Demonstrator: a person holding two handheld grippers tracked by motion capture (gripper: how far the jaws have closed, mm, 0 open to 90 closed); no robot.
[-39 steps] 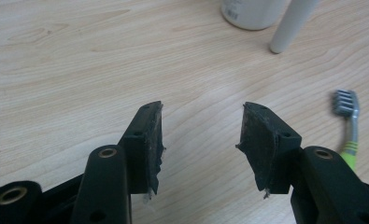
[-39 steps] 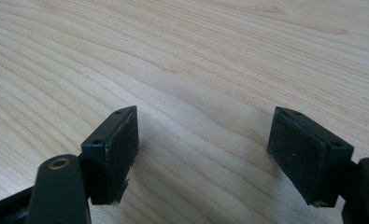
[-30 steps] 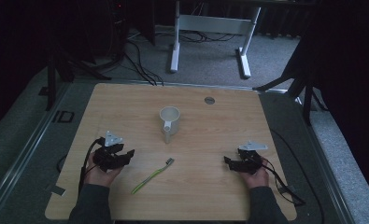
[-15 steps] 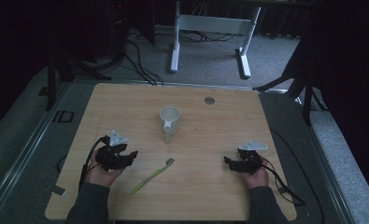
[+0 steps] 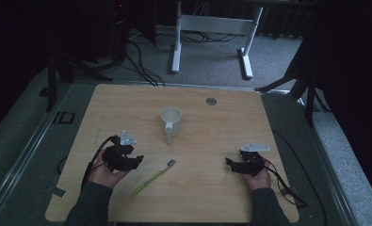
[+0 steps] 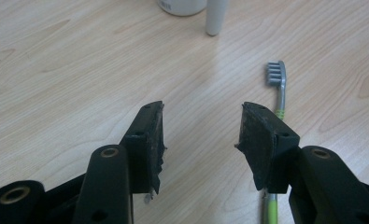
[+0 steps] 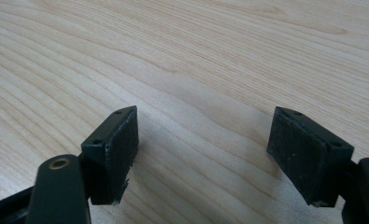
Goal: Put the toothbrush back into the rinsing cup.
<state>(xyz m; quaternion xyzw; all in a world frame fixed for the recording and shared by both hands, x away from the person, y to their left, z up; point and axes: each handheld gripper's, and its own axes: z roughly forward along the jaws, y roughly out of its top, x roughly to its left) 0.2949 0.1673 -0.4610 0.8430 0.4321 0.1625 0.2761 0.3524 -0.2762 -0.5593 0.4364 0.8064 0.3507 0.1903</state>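
A white mug (image 5: 171,118) stands upright mid-table, its handle toward the person. A green toothbrush (image 5: 154,177) with a grey head lies flat in front of it, slanting from lower left to upper right. My left gripper (image 5: 137,160) is held just left of the brush, open with nothing between its fingers. In the left gripper view the left gripper (image 6: 201,128) stands over bare wood. There the toothbrush (image 6: 279,91) runs beside and under the right-hand jaw, and the mug's base (image 6: 182,5) is farther ahead. My right gripper (image 5: 230,162) rests at the right, open; the right gripper (image 7: 203,135) is empty over wood.
The wooden table (image 5: 268,122) has a small round grey insert (image 5: 211,100) near its far edge. Cables trail from both grippers toward the front edge. A white desk frame (image 5: 212,23) and floor cables lie beyond the table.
My left gripper has shifted a little to the right and lifted slightly, toward the toothbrush. The right gripper, mug and toothbrush have stayed in place.
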